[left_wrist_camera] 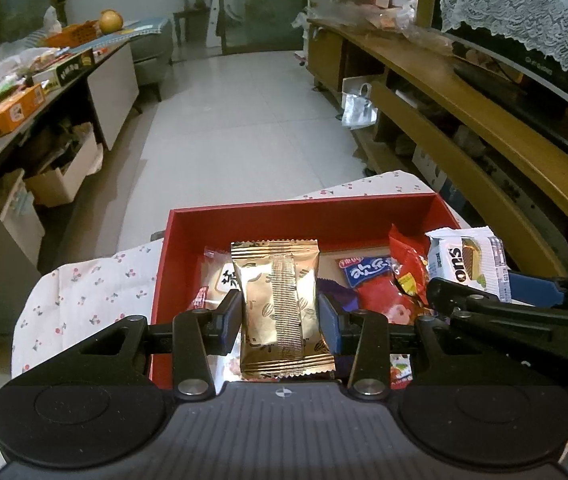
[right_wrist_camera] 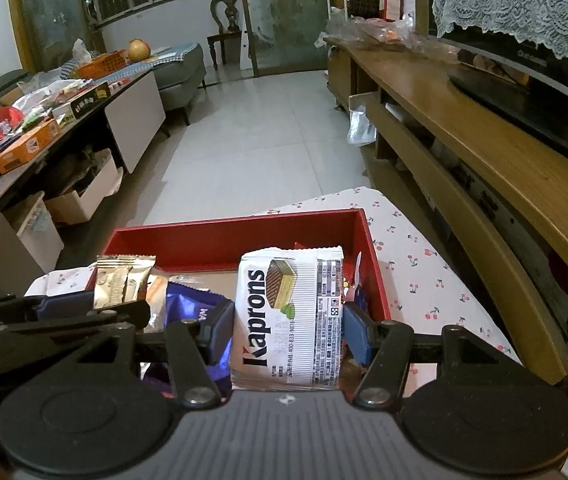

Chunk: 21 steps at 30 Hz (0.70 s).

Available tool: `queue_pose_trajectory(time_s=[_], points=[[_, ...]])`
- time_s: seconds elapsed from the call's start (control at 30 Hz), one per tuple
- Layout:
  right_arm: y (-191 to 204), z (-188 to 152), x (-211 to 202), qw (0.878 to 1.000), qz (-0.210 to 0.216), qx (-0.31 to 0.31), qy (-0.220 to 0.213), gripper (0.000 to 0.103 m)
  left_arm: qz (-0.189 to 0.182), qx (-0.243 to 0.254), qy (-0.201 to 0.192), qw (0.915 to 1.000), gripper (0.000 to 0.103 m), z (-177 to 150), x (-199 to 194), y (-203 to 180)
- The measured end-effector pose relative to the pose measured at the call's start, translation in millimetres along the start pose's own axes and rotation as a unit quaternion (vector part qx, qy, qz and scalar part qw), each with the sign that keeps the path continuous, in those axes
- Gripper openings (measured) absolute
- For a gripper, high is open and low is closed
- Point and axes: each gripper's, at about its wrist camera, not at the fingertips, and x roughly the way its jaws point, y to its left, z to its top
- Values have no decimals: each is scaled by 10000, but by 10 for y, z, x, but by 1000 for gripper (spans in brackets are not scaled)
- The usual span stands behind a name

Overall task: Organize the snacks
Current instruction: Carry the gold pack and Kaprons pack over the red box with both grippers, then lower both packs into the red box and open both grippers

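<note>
My left gripper (left_wrist_camera: 280,316) is shut on a gold snack packet (left_wrist_camera: 282,308) and holds it over the near left part of a red box (left_wrist_camera: 299,210). My right gripper (right_wrist_camera: 287,330) is shut on a white Kaprons wafer packet (right_wrist_camera: 289,316) and holds it over the right part of the same red box (right_wrist_camera: 236,226). The wafer packet (left_wrist_camera: 469,258) and the right gripper's arm show at the right of the left wrist view. The gold packet (right_wrist_camera: 122,280) shows at the left of the right wrist view. Red (left_wrist_camera: 379,292), purple (right_wrist_camera: 192,300) and other snack packets lie in the box.
The box sits on a white cherry-print cloth (left_wrist_camera: 84,296) over a small stand. A cluttered table (left_wrist_camera: 12,108) with boxes and snacks runs along the left. A wooden TV cabinet (right_wrist_camera: 483,152) runs along the right. Tiled floor (left_wrist_camera: 244,120) lies ahead.
</note>
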Motion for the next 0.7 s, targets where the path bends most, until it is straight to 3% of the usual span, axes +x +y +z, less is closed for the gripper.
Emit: queue_pose_trajectory(time_s=[0.7], points=[[46,59,352,9990,-335,-289,61,77,154,67,271,9995,49,27,341,-48]])
